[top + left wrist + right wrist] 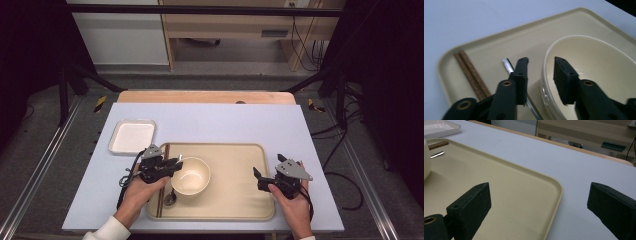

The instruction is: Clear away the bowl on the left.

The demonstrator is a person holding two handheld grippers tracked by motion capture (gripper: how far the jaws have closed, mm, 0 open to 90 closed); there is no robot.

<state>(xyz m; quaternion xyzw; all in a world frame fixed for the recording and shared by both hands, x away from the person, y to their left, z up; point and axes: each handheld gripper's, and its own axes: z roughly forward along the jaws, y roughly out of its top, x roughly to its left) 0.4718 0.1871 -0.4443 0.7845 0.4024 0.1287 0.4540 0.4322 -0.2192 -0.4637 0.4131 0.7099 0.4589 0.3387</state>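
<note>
As I look down, left gripper (176, 163) jaws open astride bowl (192, 175) rim, right gripper (258, 177) open wide over tray (235, 200).

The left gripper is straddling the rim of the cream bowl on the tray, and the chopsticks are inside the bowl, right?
Not quite. The left gripper does straddle the rim of the cream bowl on the tray, jaws open. But the chopsticks lie on the tray beside the bowl, near the tray's edge, as the left gripper view shows.

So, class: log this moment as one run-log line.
left tongs: open, straddling bowl rim | right tongs: open, over tray edge | chopsticks: on tray
</note>
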